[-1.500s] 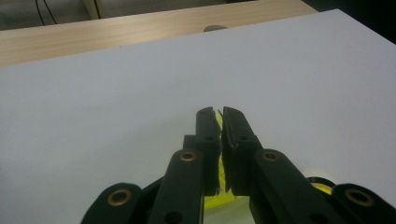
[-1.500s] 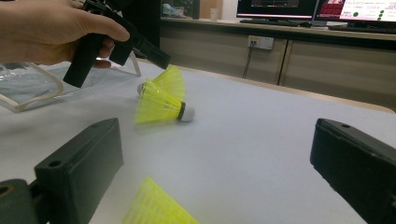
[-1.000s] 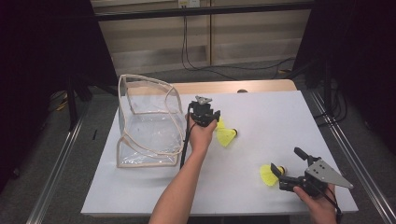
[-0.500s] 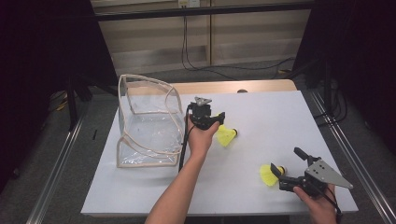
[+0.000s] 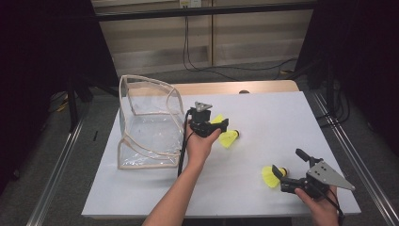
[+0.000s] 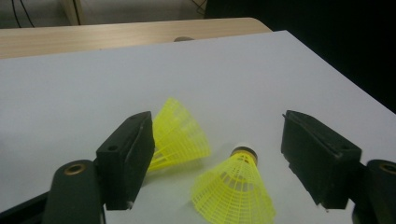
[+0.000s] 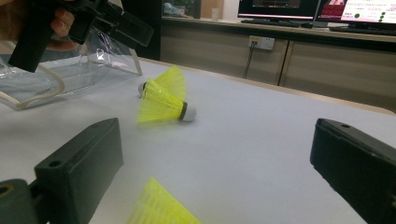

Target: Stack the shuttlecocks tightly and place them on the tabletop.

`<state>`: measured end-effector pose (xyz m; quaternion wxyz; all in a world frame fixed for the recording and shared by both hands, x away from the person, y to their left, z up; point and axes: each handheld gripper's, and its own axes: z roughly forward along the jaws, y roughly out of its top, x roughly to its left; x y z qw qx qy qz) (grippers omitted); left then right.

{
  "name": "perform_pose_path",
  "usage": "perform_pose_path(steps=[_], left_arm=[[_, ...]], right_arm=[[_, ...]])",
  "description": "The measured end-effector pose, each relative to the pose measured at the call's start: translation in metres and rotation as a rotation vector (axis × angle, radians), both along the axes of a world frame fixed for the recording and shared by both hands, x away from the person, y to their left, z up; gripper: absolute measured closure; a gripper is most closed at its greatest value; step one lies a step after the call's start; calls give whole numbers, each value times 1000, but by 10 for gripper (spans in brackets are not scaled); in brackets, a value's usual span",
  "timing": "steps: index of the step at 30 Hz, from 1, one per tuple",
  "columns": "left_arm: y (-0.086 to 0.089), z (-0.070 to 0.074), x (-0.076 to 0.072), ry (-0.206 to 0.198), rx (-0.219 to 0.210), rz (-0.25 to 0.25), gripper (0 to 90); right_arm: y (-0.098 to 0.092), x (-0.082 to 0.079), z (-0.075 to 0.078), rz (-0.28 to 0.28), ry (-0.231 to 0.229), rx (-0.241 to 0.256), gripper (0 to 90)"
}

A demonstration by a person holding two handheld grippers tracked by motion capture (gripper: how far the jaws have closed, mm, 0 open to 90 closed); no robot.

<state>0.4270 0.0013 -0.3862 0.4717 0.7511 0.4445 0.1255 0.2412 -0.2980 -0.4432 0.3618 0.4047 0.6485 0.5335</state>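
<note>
left gripper [image 5: 217,126]: black two-jaw tool with a grey three-cornered plate on top, held over mid-counter just right of the pouch. Jaws wide, gripping nothing; pads are flat matte black blocks.
right gripper [image 5: 295,169]: same build, low at the near right corner of the counter. Jaws wide, nothing between the pads.
yellow plastic mesh shuttlecock with white cork tip and dark band [image 6: 236,189]: lies on its side on the counter between the left jaws, touching neither pad. Cone skirt is an open lattice, cork end points away from the camera. In the high view it sits at [image 5: 230,138].
second yellow mesh shuttlecock [image 6: 180,135]: lies just behind the first, skirt partly hidden by the left-hand pad. Can't tell if it touches the pad. In the right gripper view the two overlap, corks pointing opposite ways.
third yellow mesh shuttlecock [image 5: 270,176]: on the counter just left of the right gripper, skirt flared left; its skirt edge shows low between those jaws [image 7: 161,207].
clear soft plastic pouch with beige piped edges [image 5: 148,125]: stands open on the left part of the counter, walls glossy and sagging.
white matte counter [image 5: 263,117]: smooth sheet over a pale wood top.
</note>
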Motion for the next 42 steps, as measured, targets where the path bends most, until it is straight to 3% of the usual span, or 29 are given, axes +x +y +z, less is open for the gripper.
perform_pose_path(steps=[4,15,42], left_arm=[[0,-1,-5,3,-12,-12,234],[-1,-5,-18,-6,13,-74,209],[6,-14,-43,2,-19,-154,144]], right_arm=[[0,0,0,-1,2,-1,21],[-1,0,0,-2,1,1,21],[0,-1,1,-9,2,-1,21]])
